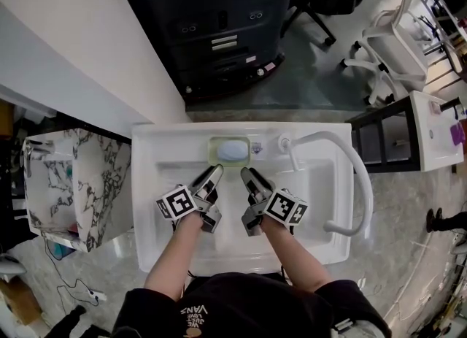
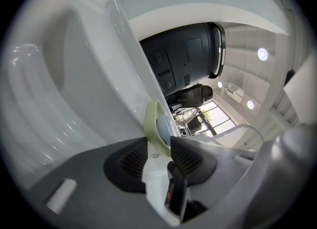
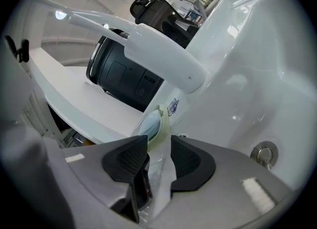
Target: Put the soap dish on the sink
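Observation:
A pale green soap dish (image 1: pixel 212 151) with a light blue soap (image 1: pixel 233 150) rests on the back rim of the white sink (image 1: pixel 157 147). Both grippers reach from inside the basin toward its front edge. My left gripper (image 1: pixel 214 174) is at the dish's front left corner; in the left gripper view the dish rim (image 2: pixel 151 119) runs into my left gripper (image 2: pixel 161 146), whose pads close on it. My right gripper (image 1: pixel 250 176) is at the front right corner. In the right gripper view my right gripper (image 3: pixel 159 146) stands open, with the dish rim (image 3: pixel 162 124) just ahead, clear of the pads.
A white curved faucet (image 1: pixel 350 161) rises at the sink's back right and arches over the basin; it crosses the right gripper view (image 3: pixel 163 55). The drain (image 3: pixel 263 154) lies to the right. A marble-patterned cabinet (image 1: pixel 95 183) stands left, a black machine (image 1: pixel 219 22) behind the sink.

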Tool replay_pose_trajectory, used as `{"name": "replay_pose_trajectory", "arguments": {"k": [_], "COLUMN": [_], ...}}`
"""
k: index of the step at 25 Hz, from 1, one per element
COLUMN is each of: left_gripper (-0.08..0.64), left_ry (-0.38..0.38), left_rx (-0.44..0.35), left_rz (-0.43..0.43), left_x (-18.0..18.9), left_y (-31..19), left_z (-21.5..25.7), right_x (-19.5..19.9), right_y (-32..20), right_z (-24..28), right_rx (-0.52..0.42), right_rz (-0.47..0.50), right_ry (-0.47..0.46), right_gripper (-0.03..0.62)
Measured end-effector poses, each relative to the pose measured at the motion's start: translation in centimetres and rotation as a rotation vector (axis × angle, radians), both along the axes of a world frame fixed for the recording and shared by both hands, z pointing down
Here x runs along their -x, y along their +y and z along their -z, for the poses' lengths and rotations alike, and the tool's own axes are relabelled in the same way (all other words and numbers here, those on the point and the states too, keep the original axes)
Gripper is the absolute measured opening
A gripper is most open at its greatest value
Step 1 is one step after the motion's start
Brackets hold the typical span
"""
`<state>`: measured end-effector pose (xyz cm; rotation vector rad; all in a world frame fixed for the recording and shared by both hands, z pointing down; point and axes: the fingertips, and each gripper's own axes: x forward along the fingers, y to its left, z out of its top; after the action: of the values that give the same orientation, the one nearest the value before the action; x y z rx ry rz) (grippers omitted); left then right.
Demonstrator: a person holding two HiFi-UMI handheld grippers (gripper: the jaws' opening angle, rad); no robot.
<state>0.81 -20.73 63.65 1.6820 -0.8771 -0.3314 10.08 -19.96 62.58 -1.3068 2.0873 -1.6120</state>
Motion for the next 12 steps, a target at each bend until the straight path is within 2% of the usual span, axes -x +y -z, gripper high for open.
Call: {"name": "replay_pose_trajectory", "arguments": {"k": [6, 12], "left_gripper": [0.181, 0.186], "left_ry": [-0.021, -0.041], "left_rx": [-0.005, -0.001], "left_rz": [-0.029, -0.043], "left_x": [0.0, 0.2], "left_y": [0.7, 0.9], "left_z": [0.6, 0.2], "right_x": [-0.8, -0.6], "right_y": [0.0, 0.2], "right_z": [1.9, 1.9], "right_rx": [-0.078, -0.085], "right_rz": [-0.010, -0.012], "right_ry": [0.105, 0.129], "right_gripper": [0.127, 0.127]}}
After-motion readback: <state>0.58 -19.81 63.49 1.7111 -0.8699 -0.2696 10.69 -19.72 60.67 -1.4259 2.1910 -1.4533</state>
